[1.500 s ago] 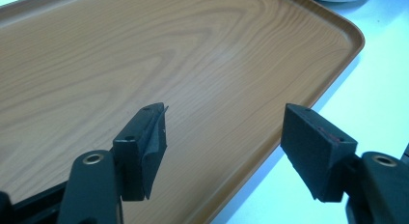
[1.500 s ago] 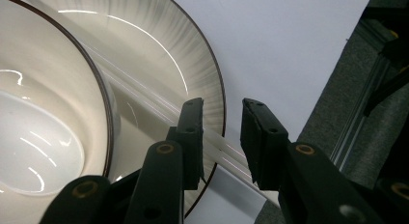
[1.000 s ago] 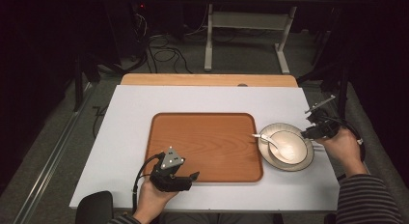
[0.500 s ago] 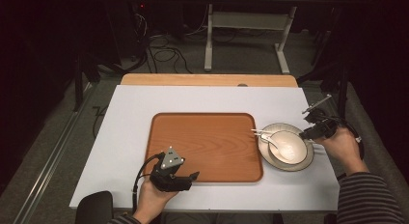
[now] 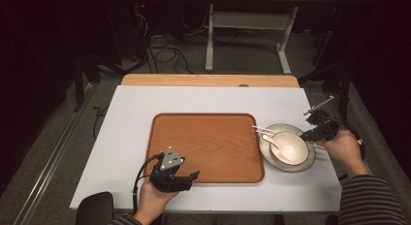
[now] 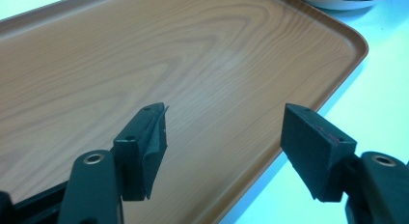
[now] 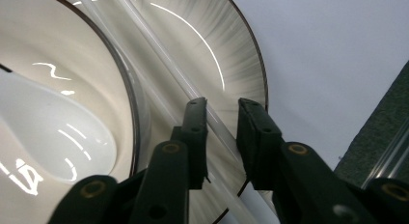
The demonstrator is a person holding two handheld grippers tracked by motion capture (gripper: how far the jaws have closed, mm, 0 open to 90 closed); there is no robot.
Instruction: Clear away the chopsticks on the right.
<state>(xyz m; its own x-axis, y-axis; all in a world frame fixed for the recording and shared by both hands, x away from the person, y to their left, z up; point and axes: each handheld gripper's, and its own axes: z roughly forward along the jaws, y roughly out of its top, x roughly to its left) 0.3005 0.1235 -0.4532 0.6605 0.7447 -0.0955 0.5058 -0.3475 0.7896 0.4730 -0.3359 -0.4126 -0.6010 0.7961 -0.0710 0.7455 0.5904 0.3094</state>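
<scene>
White table (image 5: 121,137), w/ wooden tray (image 5: 206,145) at center; no readable writing or brand on anything. Plate (image 5: 310,163) sits just beside tray's 3 o'clock edge, bowl (image 5: 290,146) on it, white spoon (image 5: 275,143) lying in bowl, handle toward 10 o'clock. Chopsticks (image 5: 262,130) lie across plate's far rim, long axis approx 10-to-4 o'clock, tips over tray's edge. Right gripper (image 7: 222,119) reaches in from 3 o'clock, hand behind it, forearm from the bottom edge; jaws narrowed, straddling a chopstick at plate rim, can't tell if they grip it. Left gripper (image 6: 224,137) held at tray's 7 o'clock corner, jaws spread wide, nothing between, aimed across tray toward plate.
</scene>
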